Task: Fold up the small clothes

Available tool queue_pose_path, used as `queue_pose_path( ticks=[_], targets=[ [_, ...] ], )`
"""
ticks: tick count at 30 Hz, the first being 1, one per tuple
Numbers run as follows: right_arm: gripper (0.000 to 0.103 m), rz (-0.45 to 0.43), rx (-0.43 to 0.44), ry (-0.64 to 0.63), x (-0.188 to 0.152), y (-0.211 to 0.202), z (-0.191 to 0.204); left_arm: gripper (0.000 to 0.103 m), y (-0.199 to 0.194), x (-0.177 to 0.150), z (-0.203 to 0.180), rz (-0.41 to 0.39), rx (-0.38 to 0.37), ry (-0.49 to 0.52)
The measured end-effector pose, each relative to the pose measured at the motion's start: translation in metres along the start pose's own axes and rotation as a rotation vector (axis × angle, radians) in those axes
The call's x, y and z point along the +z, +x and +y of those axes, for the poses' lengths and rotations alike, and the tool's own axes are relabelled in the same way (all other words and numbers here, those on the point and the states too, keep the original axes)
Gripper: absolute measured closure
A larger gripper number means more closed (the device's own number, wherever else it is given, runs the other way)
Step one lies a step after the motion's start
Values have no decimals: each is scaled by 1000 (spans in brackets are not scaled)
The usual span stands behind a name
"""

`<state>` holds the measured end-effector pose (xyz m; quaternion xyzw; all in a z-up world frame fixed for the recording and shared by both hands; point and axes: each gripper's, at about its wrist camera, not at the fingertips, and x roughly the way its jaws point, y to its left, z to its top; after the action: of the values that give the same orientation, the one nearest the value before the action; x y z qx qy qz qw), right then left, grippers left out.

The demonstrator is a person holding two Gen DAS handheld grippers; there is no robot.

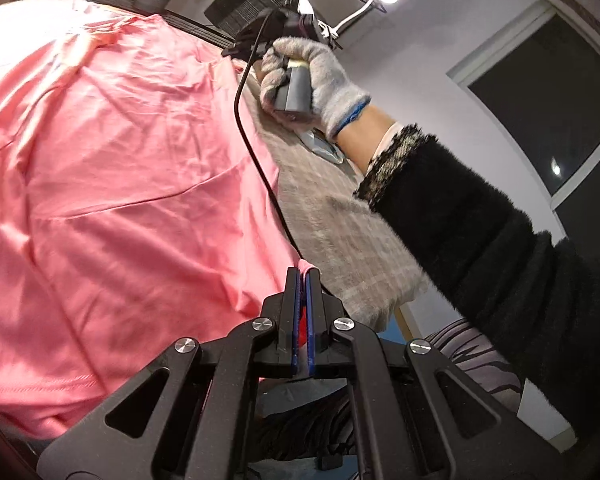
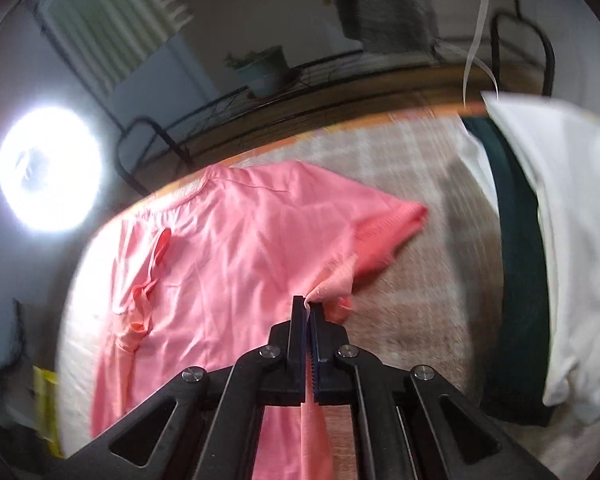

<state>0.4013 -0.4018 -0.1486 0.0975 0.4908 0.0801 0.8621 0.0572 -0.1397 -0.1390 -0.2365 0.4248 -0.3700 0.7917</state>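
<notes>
A pink T-shirt [image 1: 112, 184] lies spread over a table covered with a beige checked cloth [image 1: 340, 232]. My left gripper [image 1: 303, 276] is shut on the shirt's near hem corner at the table's edge. In the right wrist view the shirt [image 2: 228, 256] lies flat with one short sleeve [image 2: 392, 228] pointing right. My right gripper [image 2: 310, 306] is shut on a pinch of the shirt's side edge below that sleeve. The right gripper's body, held by a gloved hand [image 1: 312, 80], shows in the left wrist view at the shirt's far edge.
A stack of folded clothes, white [image 2: 572, 240] over dark green [image 2: 520, 264], lies on the table's right side. A black cable [image 1: 256, 152] hangs over the shirt's edge. A potted plant [image 2: 264, 68] and wire shelf stand behind the table. A bright lamp [image 2: 48, 168] glares left.
</notes>
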Motion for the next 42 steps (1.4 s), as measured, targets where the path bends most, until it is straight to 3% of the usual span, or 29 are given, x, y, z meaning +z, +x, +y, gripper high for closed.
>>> queue_pose_path(
  ticks=[6, 11, 17, 19, 20, 21, 26, 30, 31, 32, 34, 36, 38, 42],
  targets=[
    [103, 32, -94, -219, 5, 11, 90, 103, -31, -8, 15, -61, 28, -25],
    [103, 92, -138, -356, -1, 51, 156, 103, -38, -21, 24, -95, 71, -70],
    [102, 160, -141, -388, -14, 93, 182, 103, -41, -29, 35, -113, 115, -112],
    [93, 190, -99, -388, -17, 96, 181, 103, -43, -30, 37, -110, 122, -122],
    [76, 190, -77, -380, -18, 92, 180, 103, -45, -30, 37, -112, 131, -128],
    [71, 186, -46, -372, -18, 85, 179, 103, -47, -31, 38, -116, 141, -137],
    [73, 125, 78, -313, -21, 24, 156, 102, -63, -30, 42, -163, 177, -165],
    [73, 86, 166, -262, -41, -39, 126, 101, -81, -32, 37, -210, 203, -130],
    [71, 74, 199, -250, -50, -58, 118, 94, -84, -34, 34, -215, 211, -122],
    [71, 63, 216, -238, -56, -74, 111, 79, -84, -36, 32, -212, 215, -114],
    [71, 34, 255, -204, -77, -111, 94, 65, -75, -35, 28, -176, 225, -94],
    [71, 21, 301, -173, -100, -141, 80, 65, -63, -32, 24, -149, 239, -59],
    [71, 32, 314, -159, -128, -160, 71, 65, -44, -29, 18, -100, 316, 24],
    [71, 96, 284, -165, -202, -180, 57, 69, -16, -28, 16, -26, 373, 109]
  ],
)
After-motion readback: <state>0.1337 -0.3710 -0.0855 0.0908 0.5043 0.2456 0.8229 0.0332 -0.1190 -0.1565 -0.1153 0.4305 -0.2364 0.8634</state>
